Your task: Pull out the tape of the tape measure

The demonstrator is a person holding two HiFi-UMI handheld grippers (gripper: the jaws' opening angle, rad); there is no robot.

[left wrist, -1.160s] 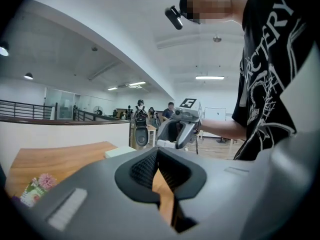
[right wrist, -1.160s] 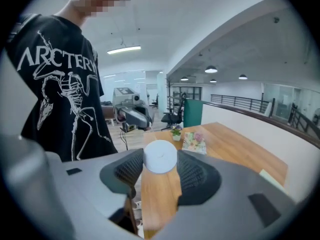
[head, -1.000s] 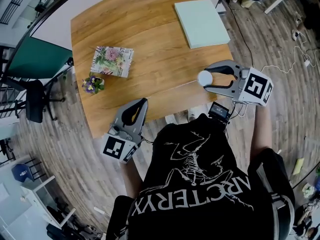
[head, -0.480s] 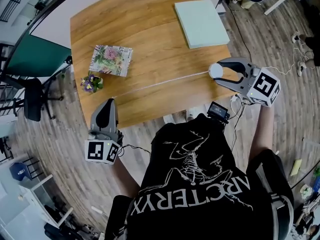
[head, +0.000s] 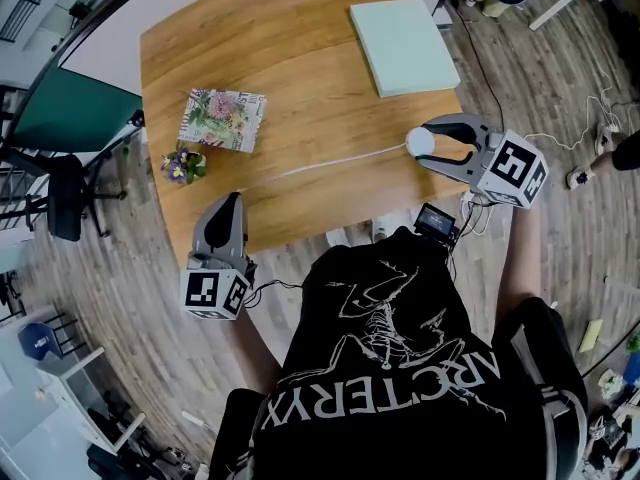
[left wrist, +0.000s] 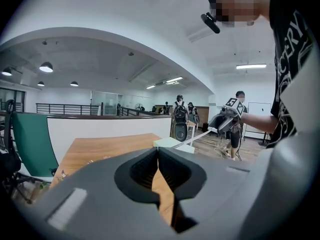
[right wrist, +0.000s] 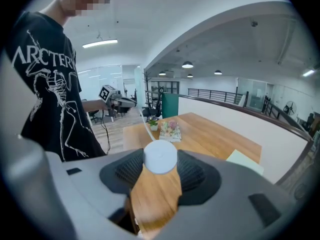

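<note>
Table [head: 300,58]: wooden, seen from steeply above, the person standing at its near edge. Tape measure [head: 418,140]: white round case, held over the table's near right corner between the jaws of the right gripper [head: 422,146], which stand partly apart and clamp the case from both sides; the right gripper view shows the case's round face centred between the ribbed pads. Tape [head: 330,161]: pale thin strip, drawn out of the case and stretched leftward in a nearly straight line along the table's near side to the left gripper [head: 234,198]. Left gripper: at the near left edge of the table, jaws pressed fully together, with the tape's end running in at their tips; in the left gripper view the strip runs away from the closed jaws toward the right gripper in the distance. Pad [head: 403,45]: pale green, flat, rectangular, at the table's far right, well apart from the tape. Box [head: 222,120]: flat, floral print, on the table's left side, beyond the tape. Plant [head: 180,165]: small, purple flowers, at the left edge just beside the box and near the left gripper. Floor [head: 120,268]: wood planks all round the table.
</note>
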